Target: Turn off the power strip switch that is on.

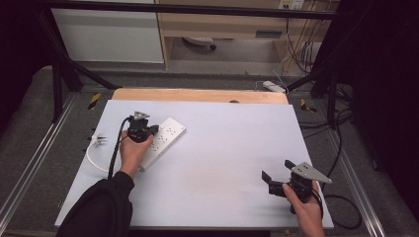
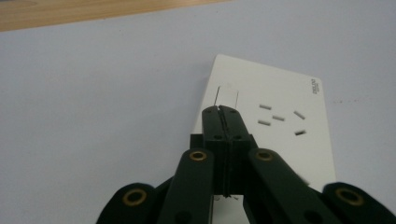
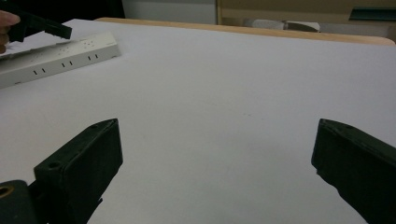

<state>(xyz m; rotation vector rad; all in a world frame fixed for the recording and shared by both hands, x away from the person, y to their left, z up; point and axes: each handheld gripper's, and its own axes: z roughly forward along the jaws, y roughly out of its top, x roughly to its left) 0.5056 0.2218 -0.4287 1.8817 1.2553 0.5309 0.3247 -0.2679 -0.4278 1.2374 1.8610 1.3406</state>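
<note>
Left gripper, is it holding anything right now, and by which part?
Nothing is held: the left gripper is shut, empty, its tip over the white power strip.

The tabletop [image 1: 222, 163] is covered in plain pale grey-white, with a strip of light wood [image 1: 197, 95] showing along its far edge. Near the far left corner lies a white power strip [image 1: 163, 140] marked with small dark socket slots and a tiny grey logo, its white cable [image 1: 94, 160] looping off the left edge. The left gripper [image 2: 219, 109] is black with brass-coloured rivets, the right gripper [image 1: 267, 178] black with a grey plate, and the sleeve [image 1: 101, 207] is black.
</note>
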